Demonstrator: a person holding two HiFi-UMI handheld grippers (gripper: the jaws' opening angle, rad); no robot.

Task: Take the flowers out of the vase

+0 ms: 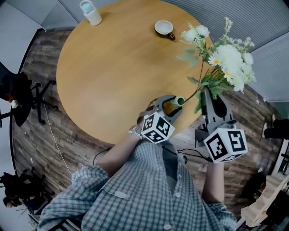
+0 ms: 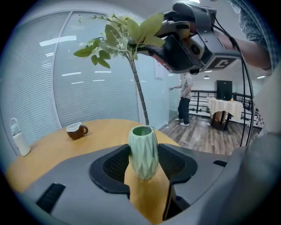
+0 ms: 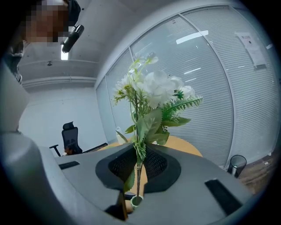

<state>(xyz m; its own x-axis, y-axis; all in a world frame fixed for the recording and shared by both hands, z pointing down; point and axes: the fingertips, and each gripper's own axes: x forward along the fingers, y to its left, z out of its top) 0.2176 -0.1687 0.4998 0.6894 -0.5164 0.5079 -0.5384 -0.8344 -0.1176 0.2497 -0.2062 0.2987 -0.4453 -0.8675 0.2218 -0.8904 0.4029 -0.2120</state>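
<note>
A small pale-green faceted vase (image 2: 143, 151) stands on the round wooden table (image 1: 113, 67) near its front edge. My left gripper (image 2: 143, 163) is shut on it, a pad against each side. In the head view only the vase rim (image 1: 179, 100) shows between the left gripper's (image 1: 173, 104) fingers. My right gripper (image 1: 211, 93) is shut on the stems of a bunch of white flowers (image 1: 228, 61) with green leaves, raised above the vase. In the right gripper view (image 3: 138, 165) the stem runs down to the vase mouth (image 3: 136, 201). Whether its tip is inside I cannot tell.
A brown cup (image 1: 165, 29) and a white container (image 1: 91, 12) stand at the table's far side. A black office chair (image 1: 18, 97) is on the floor to the left. A person (image 2: 186, 99) stands far off by a railing. A bin (image 3: 237, 165) sits by the glass wall.
</note>
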